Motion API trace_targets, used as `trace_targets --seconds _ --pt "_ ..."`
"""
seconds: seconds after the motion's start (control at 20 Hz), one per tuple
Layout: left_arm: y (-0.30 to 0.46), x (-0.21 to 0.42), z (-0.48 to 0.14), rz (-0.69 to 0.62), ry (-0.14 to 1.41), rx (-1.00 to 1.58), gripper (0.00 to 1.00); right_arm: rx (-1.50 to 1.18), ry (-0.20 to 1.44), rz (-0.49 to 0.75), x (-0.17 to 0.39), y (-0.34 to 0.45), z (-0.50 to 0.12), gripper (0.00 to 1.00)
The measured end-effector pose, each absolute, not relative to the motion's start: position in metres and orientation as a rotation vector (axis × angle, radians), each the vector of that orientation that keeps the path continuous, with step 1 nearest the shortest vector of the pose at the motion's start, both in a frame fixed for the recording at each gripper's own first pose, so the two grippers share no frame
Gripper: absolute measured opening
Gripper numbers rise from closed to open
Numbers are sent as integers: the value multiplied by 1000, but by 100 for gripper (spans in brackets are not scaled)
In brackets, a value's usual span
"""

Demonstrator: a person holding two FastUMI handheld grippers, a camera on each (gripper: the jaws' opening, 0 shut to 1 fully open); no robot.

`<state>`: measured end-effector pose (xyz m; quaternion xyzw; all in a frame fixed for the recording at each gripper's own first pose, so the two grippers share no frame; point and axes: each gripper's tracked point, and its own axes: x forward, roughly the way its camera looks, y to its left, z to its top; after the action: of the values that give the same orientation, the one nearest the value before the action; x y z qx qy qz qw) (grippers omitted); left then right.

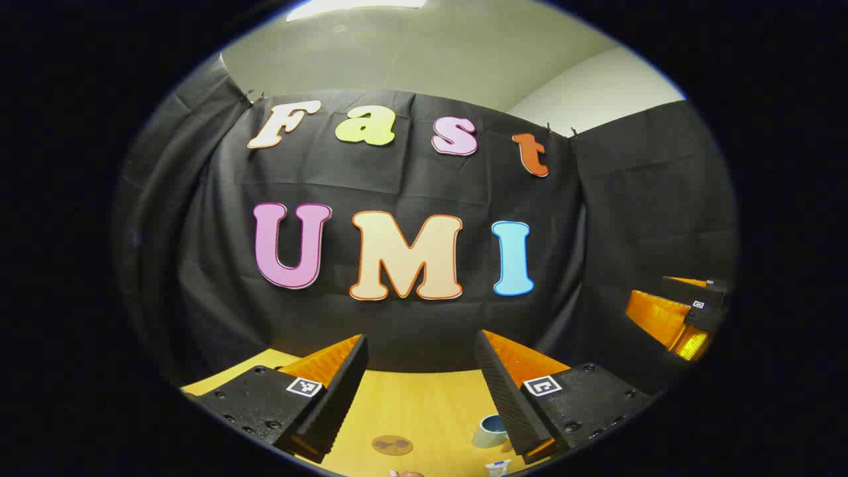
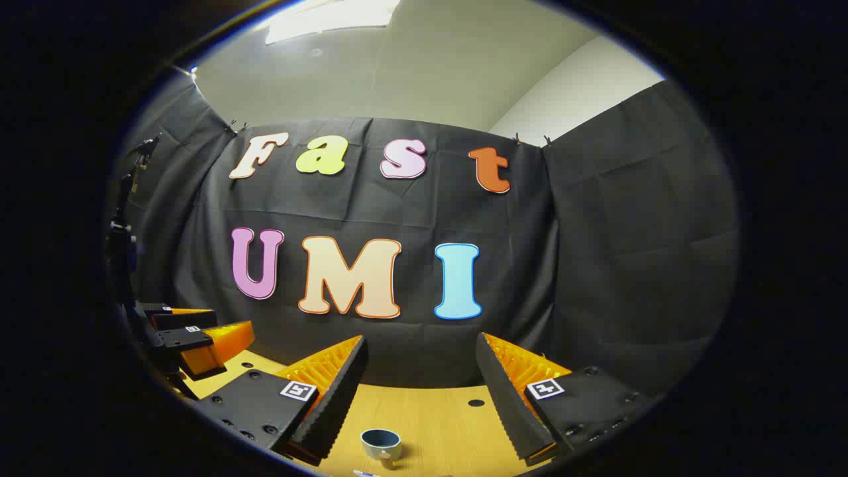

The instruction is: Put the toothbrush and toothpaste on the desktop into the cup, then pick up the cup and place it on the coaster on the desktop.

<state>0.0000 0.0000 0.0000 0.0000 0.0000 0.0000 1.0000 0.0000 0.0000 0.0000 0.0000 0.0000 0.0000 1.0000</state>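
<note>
hovering over the desktop (image 2: pixel 437 424): both grippers, jaws apart

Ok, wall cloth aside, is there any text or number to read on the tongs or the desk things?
No readable words or numbers.
On the left tongs: square black-and-white markers, patterns, not text.
On the right tongs: same markers.
On the cup and the coaster: no print visible.

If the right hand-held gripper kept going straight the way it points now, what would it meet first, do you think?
Probably the booth's cloth wall: the open right hand-held gripper aims level above the desk, so it looks set to pass over the cup. Depth is hard to judge.
</note>
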Motion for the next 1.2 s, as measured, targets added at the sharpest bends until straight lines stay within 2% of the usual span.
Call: trace_targets --seconds 0.2,0.4,0.45,0.6,0.9,1.2 --pt "7 -3 1 9 -18 7 94 8 10 8 5 4 -7 96" --pt "29 -8 -1 59 -16 43 94 34 47 36 8 14 -21 99" --pt "31 -9 -3 63 -8 38 94 36 60 42 9 16 -26 96" --pt "40 -9 -10 75 14 40 94 60 98 59 11 23 -38 100" --pt "50 -12 -15 83 23 33 94 58 156 69 12 28 -60 99" --pt "58 -13 -17 102 30 25 94 58 316 118 -1 31 -127 99"
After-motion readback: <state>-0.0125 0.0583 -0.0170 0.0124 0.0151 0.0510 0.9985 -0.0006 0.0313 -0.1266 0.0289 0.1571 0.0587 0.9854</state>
